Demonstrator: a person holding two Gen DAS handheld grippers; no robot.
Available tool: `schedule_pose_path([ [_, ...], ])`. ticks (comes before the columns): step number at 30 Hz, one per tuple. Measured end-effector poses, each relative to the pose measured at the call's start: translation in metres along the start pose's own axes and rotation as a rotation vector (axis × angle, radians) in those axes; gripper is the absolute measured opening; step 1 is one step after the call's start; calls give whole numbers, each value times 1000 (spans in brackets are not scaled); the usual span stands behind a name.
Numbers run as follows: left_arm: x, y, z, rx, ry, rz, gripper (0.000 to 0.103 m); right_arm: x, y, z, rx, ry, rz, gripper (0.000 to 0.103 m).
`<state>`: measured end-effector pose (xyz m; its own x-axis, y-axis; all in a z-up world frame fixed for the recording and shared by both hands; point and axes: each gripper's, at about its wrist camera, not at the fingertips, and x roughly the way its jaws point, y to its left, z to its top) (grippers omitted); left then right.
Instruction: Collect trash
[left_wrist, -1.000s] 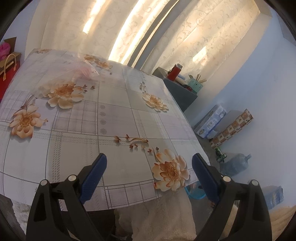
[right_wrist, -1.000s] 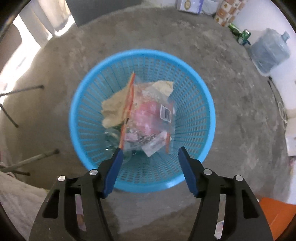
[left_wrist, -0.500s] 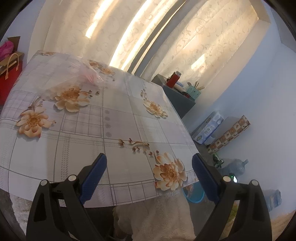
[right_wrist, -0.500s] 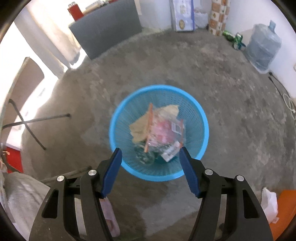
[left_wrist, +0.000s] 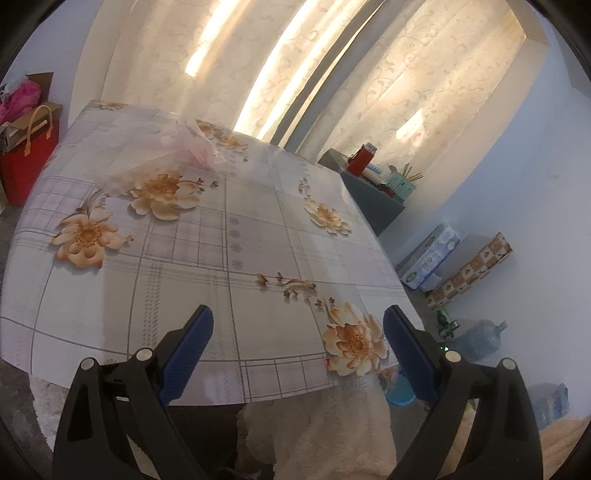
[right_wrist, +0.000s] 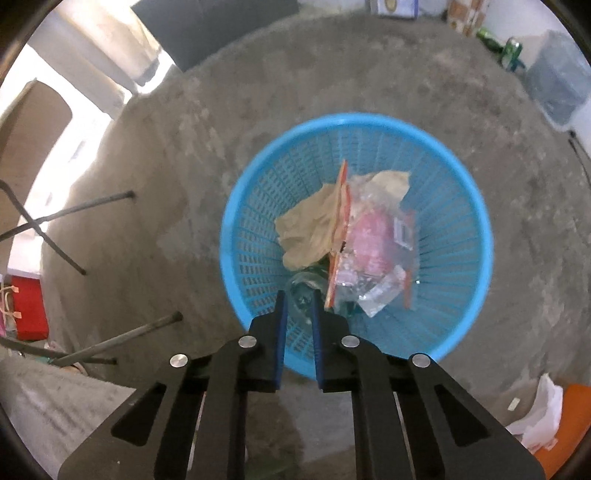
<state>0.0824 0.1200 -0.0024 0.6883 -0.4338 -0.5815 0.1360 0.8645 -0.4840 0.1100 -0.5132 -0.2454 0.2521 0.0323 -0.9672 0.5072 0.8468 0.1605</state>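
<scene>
Only our right gripper (right_wrist: 298, 295), jaws just closed on nothing, saw the blue basket (right_wrist: 258, 206) holding trash (right_wrist: 332, 229), while our open left gripper (left_wrist: 297, 328) faced the floral table (left_wrist: 221, 229).

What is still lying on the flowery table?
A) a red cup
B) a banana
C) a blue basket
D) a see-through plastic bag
D: a thin clear plastic bag with a pinkish tint lies crumpled at the far side of the flowered tablecloth; nothing else sits on it, and the blue basket stands on the floor with wrappers inside.
</scene>
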Motion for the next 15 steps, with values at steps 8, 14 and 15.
schedule_pose_path([
  [8, 15, -6, 3, 9, 38, 36, 91, 56, -26, 9, 62, 107, -57, 11],
  [14, 23, -6, 2, 8, 58, 51, 91, 65, -42, 13, 114, 116, -49, 12],
  [15, 24, -6, 3, 7, 60, 51, 91, 66, -41, 14, 106, 116, -60, 12],
])
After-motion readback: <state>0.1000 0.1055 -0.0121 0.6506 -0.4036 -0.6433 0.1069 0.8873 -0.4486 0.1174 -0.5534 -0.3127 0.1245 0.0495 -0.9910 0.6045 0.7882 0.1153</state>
